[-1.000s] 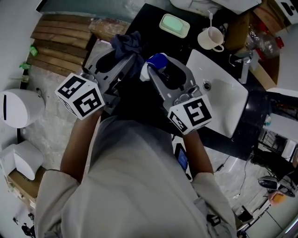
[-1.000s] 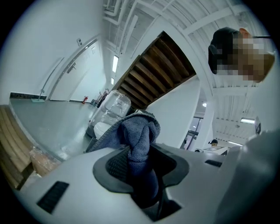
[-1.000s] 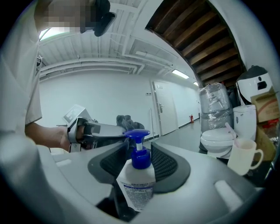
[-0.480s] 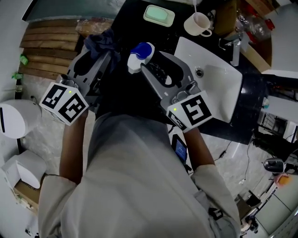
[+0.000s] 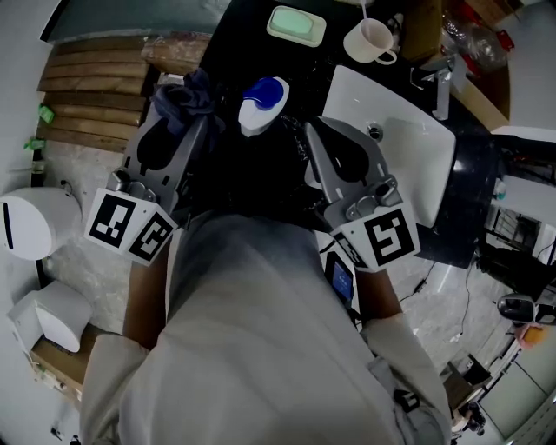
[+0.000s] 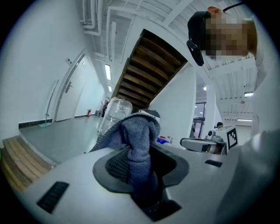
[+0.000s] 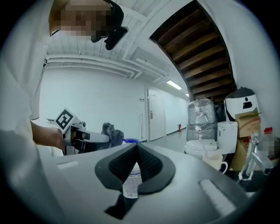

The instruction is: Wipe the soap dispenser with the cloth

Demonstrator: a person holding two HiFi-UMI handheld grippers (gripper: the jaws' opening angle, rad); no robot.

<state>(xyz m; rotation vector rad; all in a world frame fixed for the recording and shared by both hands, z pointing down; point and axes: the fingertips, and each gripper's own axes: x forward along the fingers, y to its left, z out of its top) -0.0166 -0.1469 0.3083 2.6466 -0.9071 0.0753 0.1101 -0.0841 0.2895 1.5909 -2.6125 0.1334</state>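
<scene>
The soap dispenser (image 5: 261, 102), white with a blue top, stands by itself on the black counter (image 5: 252, 43). My left gripper (image 5: 198, 117) is shut on a dark blue cloth (image 5: 185, 97), which bunches out past its tips just left of the dispenser. In the left gripper view the cloth (image 6: 135, 144) fills the jaws. My right gripper (image 5: 306, 132) sits to the right of the dispenser and apart from it. Its jaws have just closed with nothing between them. In the right gripper view the dispenser's label (image 7: 130, 181) shows beyond the closed pads.
A green soap in a dish (image 5: 296, 24) and a mug (image 5: 369, 41) stand at the counter's far side. A white sink basin (image 5: 395, 152) with a faucet (image 5: 434, 83) lies right of my right gripper. Wooden slats (image 5: 91, 78) and a white toilet (image 5: 30, 222) are on the left.
The right gripper let go of the dispenser, drew back to the right and shut. The dispenser now stands alone. The left gripper shifted slightly with the cloth still in it.
</scene>
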